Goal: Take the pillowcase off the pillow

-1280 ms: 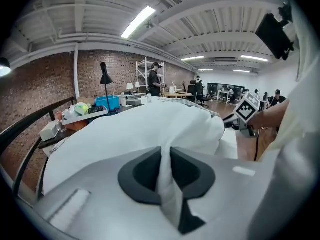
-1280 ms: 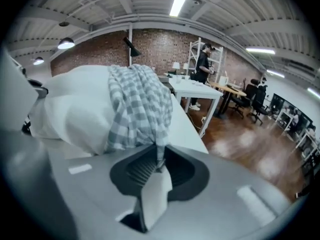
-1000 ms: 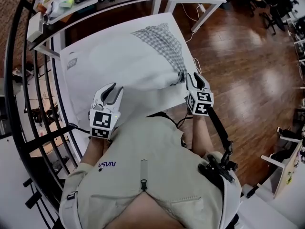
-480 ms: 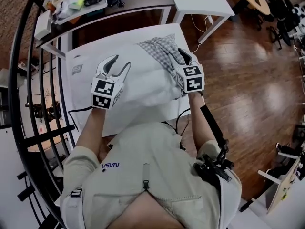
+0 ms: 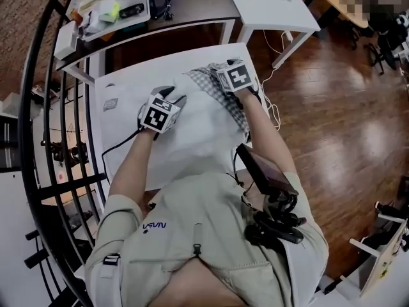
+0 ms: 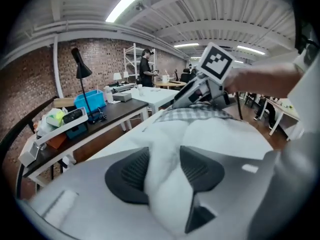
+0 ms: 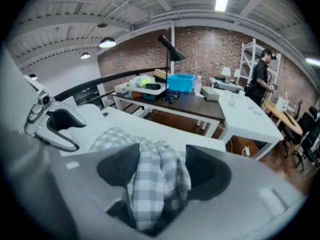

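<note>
A white pillow lies on the white table, with grey checked cloth bunched at its far right end. My left gripper rests on the white part; its jaws have just been opening, and a ridge of white cloth stands between the pads of the left gripper. My right gripper is down on the checked end. Its jaws have also just been opening, wide, with a bunch of checked cloth between them in the right gripper view.
Beyond the table stands a dark desk with a tray of small things, a blue bin and a black lamp. A white table is at the far right. A black railing runs along the left, wood floor on the right.
Both grippers have moved away from the table's near edge onto the pillow, the right one to the checked end, the left one to the white middle. Both jaws stand wider.
</note>
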